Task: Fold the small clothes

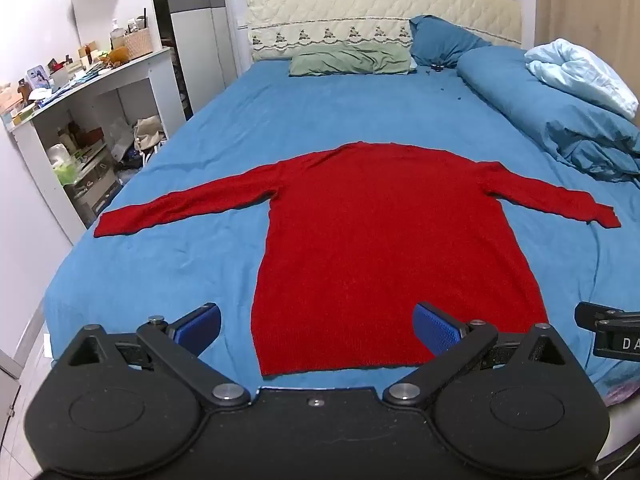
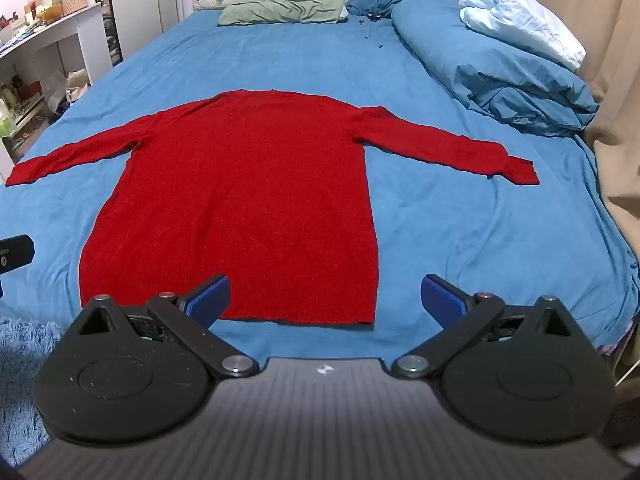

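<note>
A red knit sweater (image 1: 384, 240) lies flat on the blue bed sheet (image 1: 168, 268), both sleeves spread sideways and the hem nearest me. My left gripper (image 1: 318, 326) hovers open above the hem's left corner, nothing between its blue pads (image 1: 436, 330). In the right wrist view the same sweater (image 2: 248, 200) lies ahead, and my right gripper (image 2: 326, 298) hangs open over the hem's right corner with its pads (image 2: 210, 298) empty. The right gripper's tip (image 1: 608, 334) shows at the left view's right edge.
A rolled blue duvet (image 2: 492, 68) with a pale blue blanket (image 2: 524, 20) lies along the bed's right side. Green (image 1: 352, 60) and blue pillows sit at the headboard. A cluttered white desk (image 1: 80, 92) stands left of the bed; a curtain (image 2: 616, 120) hangs right.
</note>
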